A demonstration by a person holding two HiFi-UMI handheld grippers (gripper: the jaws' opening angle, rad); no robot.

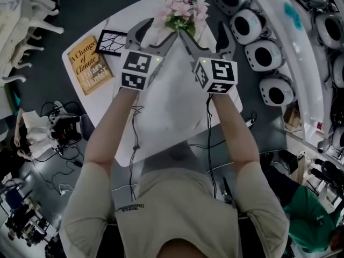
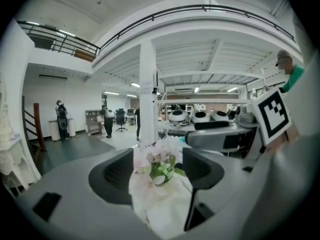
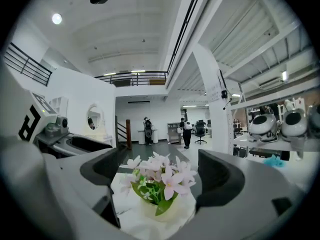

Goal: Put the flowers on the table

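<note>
A small bunch of pink flowers (image 1: 183,9) with green leaves stands in a pale pot at the far end of the white table (image 1: 161,106). Both grippers reach toward it from the near side. My left gripper (image 1: 157,30) is open, and in the left gripper view the flowers (image 2: 161,165) sit between its dark jaws without the pads pressing on them. My right gripper (image 1: 203,32) is open too. In the right gripper view the flowers (image 3: 161,176) stand between its jaws, clear of both pads. The two grippers' inner fingers nearly meet just below the flowers.
A yellow book (image 1: 90,64) and a black-and-white patterned square (image 1: 111,42) lie on the table's left corner. A row of round white machines (image 1: 260,55) lines the right side. White furniture (image 1: 21,20) stands at the upper left. Cables lie on the dark floor.
</note>
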